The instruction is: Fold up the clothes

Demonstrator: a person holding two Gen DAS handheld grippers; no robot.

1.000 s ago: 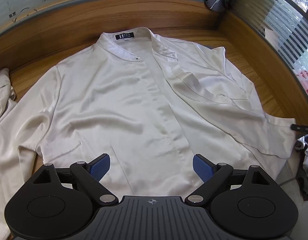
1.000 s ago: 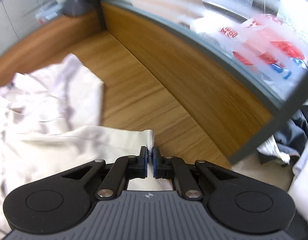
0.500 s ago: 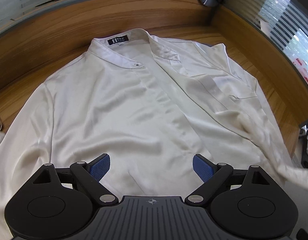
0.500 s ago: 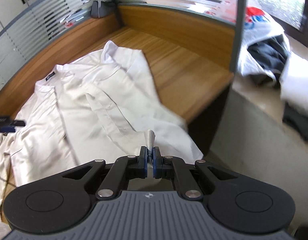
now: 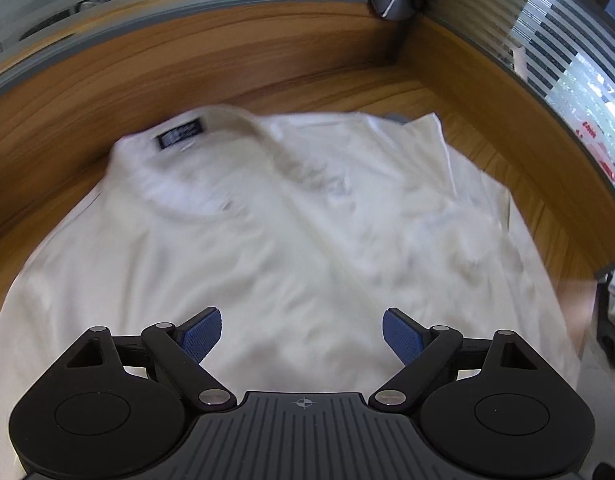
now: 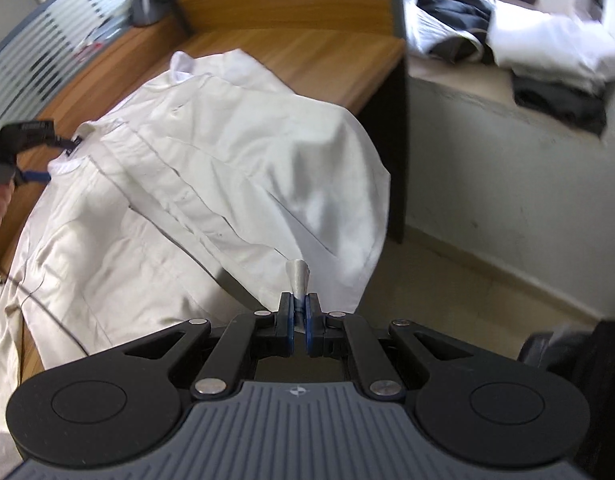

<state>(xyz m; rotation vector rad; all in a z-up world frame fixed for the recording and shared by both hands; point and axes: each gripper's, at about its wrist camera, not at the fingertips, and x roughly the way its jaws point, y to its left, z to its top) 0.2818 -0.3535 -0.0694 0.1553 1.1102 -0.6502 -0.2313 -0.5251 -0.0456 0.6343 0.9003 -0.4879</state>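
A cream shirt [image 5: 291, 248] is spread front-up on a wooden desk [image 5: 155, 80], its collar [image 5: 223, 120] turned toward the desk's back wall and its hem toward the near edge, so that the long axis runs from the back of the desk to the front. A dark label [image 5: 180, 135] is seen inside the collar. The placket runs down the middle, slanting slightly in the right wrist view. The left wrist view is blurred by motion.

The left gripper [image 5: 301, 334] is held over the lower part of the shirt, pointed steeply down; its jaws are spread wide and are closing slightly, with cloth below them but nothing pressed between the blue pads [image 5: 201, 334].

The right gripper [image 6: 300, 320] is pressed together on a pinch of the shirt's cloth, which sticks up as a small grey tuft between the pads. From that pinch the shirt's side is lifted and billows over the desk's end, hanging off beyond the edge above the floor [image 6: 459, 292].

A pile of clothes [image 6: 519, 52] lies on a ledge well apart from the desk.
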